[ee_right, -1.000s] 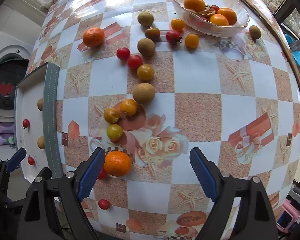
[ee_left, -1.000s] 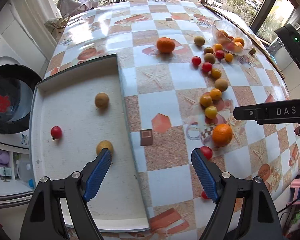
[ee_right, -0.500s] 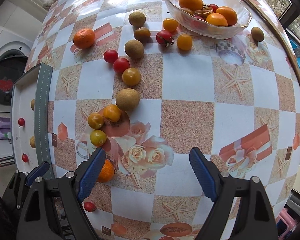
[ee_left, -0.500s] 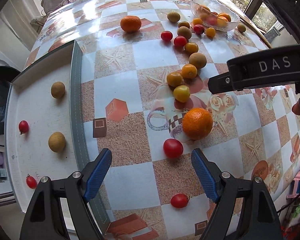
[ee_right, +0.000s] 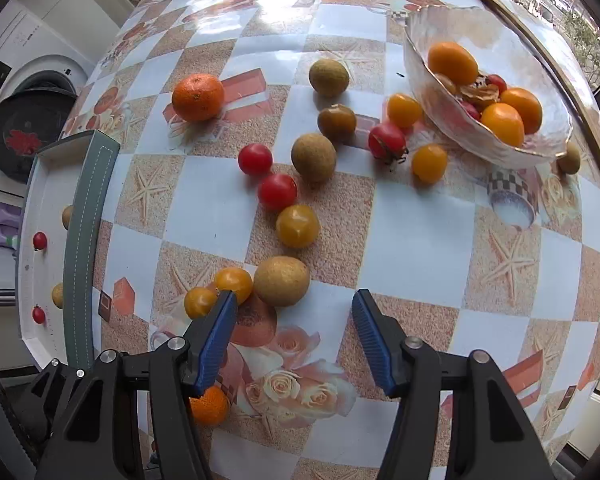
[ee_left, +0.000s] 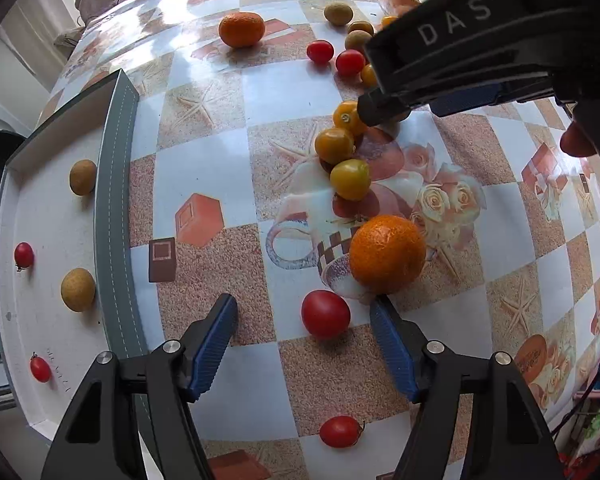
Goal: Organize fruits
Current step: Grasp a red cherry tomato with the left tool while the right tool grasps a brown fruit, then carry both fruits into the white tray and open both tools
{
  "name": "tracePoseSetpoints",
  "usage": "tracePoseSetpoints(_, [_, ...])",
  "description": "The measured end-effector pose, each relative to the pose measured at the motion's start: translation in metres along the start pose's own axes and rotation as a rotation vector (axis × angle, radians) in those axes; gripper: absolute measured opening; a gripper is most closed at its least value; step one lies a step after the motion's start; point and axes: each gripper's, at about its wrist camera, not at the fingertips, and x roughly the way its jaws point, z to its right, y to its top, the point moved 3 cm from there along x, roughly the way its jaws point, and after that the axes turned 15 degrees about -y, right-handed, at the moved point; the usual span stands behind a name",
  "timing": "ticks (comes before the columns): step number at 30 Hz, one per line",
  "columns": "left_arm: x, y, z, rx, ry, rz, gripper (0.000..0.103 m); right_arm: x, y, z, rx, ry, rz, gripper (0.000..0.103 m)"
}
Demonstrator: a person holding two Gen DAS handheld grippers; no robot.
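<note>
My left gripper [ee_left: 302, 318] is open and empty, low over the table, with a red cherry tomato [ee_left: 325, 314] between its blue fingers. An orange mandarin [ee_left: 387, 254] lies just beyond its right finger. My right gripper [ee_right: 294, 316] is open and empty, with a tan longan [ee_right: 282, 281] just ahead of its tips. Yellow tomatoes [ee_right: 233, 282] lie by its left finger. Many more fruits are scattered on the table. The white tray [ee_left: 44, 320] at the left holds two longans and two small red tomatoes.
A glass bowl [ee_right: 496, 136] with oranges and tomatoes stands at the far right. A second mandarin [ee_right: 198, 97] lies far left on the checked tablecloth. Another red tomato [ee_left: 340, 431] lies near the table's front edge. A washing machine [ee_right: 24, 136] is beyond the tray.
My left gripper has moved right from over the tray and down toward the red tomato. My right gripper has moved forward toward the longan. Both stayed open.
</note>
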Motion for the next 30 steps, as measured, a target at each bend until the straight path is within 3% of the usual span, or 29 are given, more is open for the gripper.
tracePoseSetpoints(2, [0.000, 0.001, 0.001, -0.004, -0.003, 0.001, 0.066, 0.002, 0.008, -0.004, 0.000, 0.018, 0.005, 0.064])
tracePoseSetpoints(4, [-0.001, 0.000, 0.000, -0.008, -0.001, 0.006, 0.059, 0.005, 0.014, -0.008, 0.006, 0.049, 0.003, 0.056])
tracePoseSetpoints(6, [-0.004, 0.001, -0.002, -0.012, 0.001, 0.009, 0.050, 0.005, 0.019, -0.012, 0.015, 0.086, 0.001, 0.039])
tracePoseSetpoints(7, [-0.005, 0.003, -0.004, -0.013, 0.001, 0.010, 0.047, 0.004, 0.020, -0.014, 0.016, 0.095, 0.003, 0.039])
tracePoseSetpoints(11, [-0.011, 0.007, -0.010, -0.022, -0.011, 0.011, 0.022, 0.000, 0.012, -0.008, 0.034, 0.077, 0.007, 0.029])
tracePoseSetpoints(16, [-0.016, 0.008, -0.022, -0.084, -0.070, 0.020, 0.021, -0.003, -0.005, 0.018, 0.072, 0.069, -0.018, 0.029])
tracePoseSetpoints(22, [-0.018, 0.007, -0.026, -0.083, -0.086, 0.007, 0.021, -0.011, -0.028, 0.037, 0.112, 0.079, -0.034, 0.029])
tracePoseSetpoints(30, [-0.029, -0.008, -0.027, -0.137, -0.168, 0.022, 0.021, -0.020, -0.055, 0.049, 0.156, 0.101, -0.061, 0.029])
